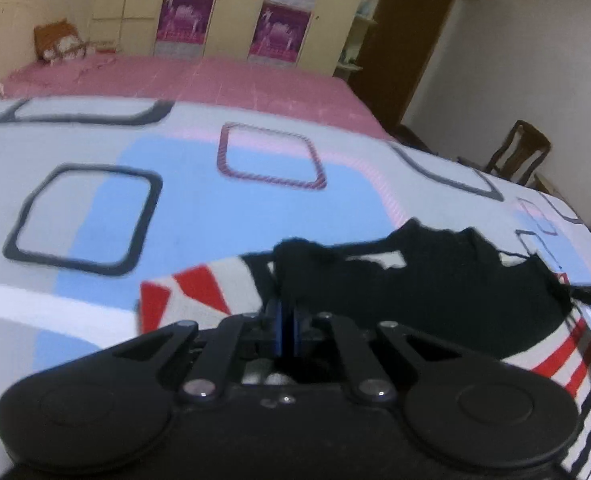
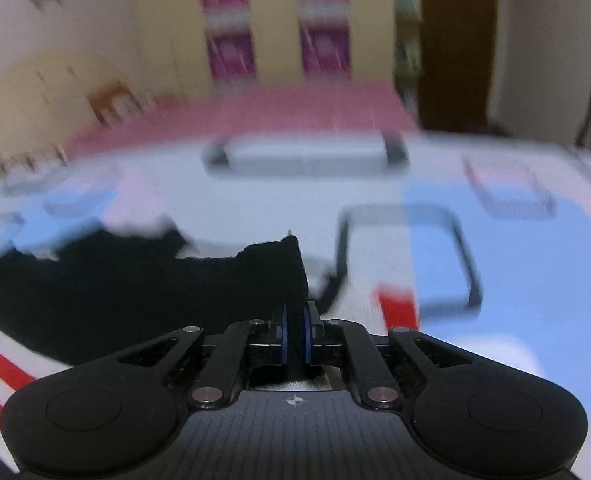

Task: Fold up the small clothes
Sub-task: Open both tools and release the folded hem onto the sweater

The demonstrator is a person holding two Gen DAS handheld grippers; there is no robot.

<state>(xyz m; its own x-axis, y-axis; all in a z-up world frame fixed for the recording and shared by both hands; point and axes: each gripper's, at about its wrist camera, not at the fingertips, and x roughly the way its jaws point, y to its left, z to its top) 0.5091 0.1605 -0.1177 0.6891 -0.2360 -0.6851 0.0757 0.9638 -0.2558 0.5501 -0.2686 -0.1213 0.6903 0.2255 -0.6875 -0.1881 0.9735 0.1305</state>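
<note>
- The small black knitted garment lies on a white cloth with red and black stripes, which is spread over the bed's bedsheet of pale grey and blue with dark rounded-square outlines. In the left wrist view the garment sits from 12 to 2 o'clock of the tool.
- The left tongs are pressed nearly together, pinching the garment's near left edge between blue pads.
- The right tongs are likewise closed on dark knit fabric, apparently the garment's opposite corner, which rises at 12 o'clock in the right wrist view.
- My reading: both corners are gripped for carrying one edge over to make a fold.
- Risk: the right wrist view is heavily smeared, which suggests fast motion; a quick pull could slip the thin knit out of one grip, leaving a skewed fold.
- Risk: if the two tools move unevenly, the edge may twist or bunch instead of landing flat.
- Risk: the striped cloth beneath may be dragged along if either pad has caught it; I cannot tell whether it has.
</note>
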